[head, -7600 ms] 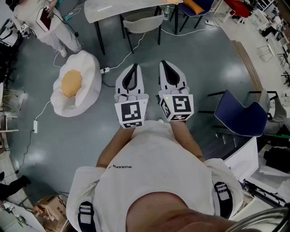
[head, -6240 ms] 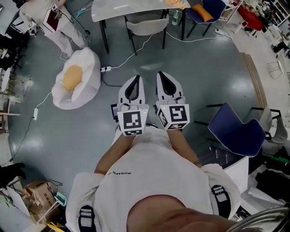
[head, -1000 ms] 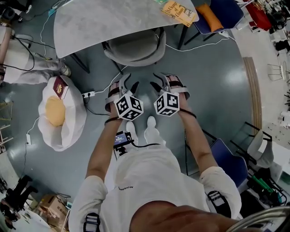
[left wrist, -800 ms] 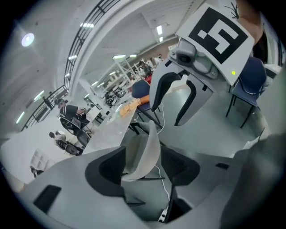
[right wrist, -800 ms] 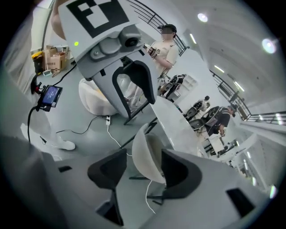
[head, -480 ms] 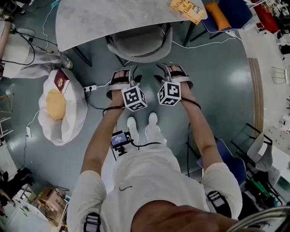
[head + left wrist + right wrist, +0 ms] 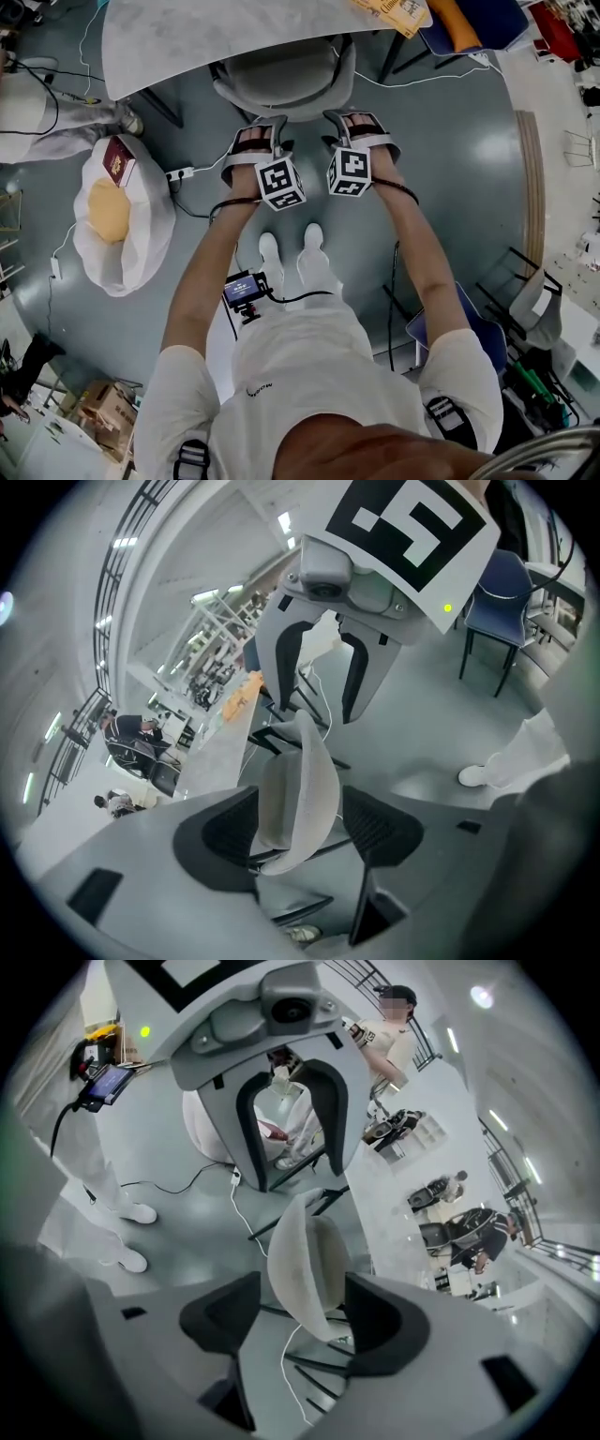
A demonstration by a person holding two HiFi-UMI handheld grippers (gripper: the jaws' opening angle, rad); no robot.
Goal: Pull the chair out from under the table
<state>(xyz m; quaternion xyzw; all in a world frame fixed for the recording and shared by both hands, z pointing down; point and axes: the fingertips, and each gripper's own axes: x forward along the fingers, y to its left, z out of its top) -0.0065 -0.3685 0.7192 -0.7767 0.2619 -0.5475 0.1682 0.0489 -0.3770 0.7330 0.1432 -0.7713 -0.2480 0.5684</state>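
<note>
A grey chair [image 7: 281,82] stands tucked under the pale marble-look table [image 7: 216,37], its curved backrest toward me. My left gripper [image 7: 270,127] and right gripper [image 7: 345,120] hover side by side just short of the backrest's top edge. In the left gripper view the backrest [image 7: 298,794] shows edge-on in the gap of the left gripper [image 7: 300,829], and neither pad presses on it. The right gripper view shows the same: the backrest [image 7: 305,1265] lies within the gap of the right gripper [image 7: 302,1314], untouched. Both pairs of jaws are opening.
A white beanbag [image 7: 127,220] with an orange cushion and a red book [image 7: 116,159] lies on the floor at left, near a power strip [image 7: 180,173] and its cable. A person [image 7: 52,108] stands at far left. Blue chairs [image 7: 448,328] stand at lower right and upper right.
I have walked up to the table. In the last second both grippers sank toward the chair's backrest, rolled inward and spread their jaws wider.
</note>
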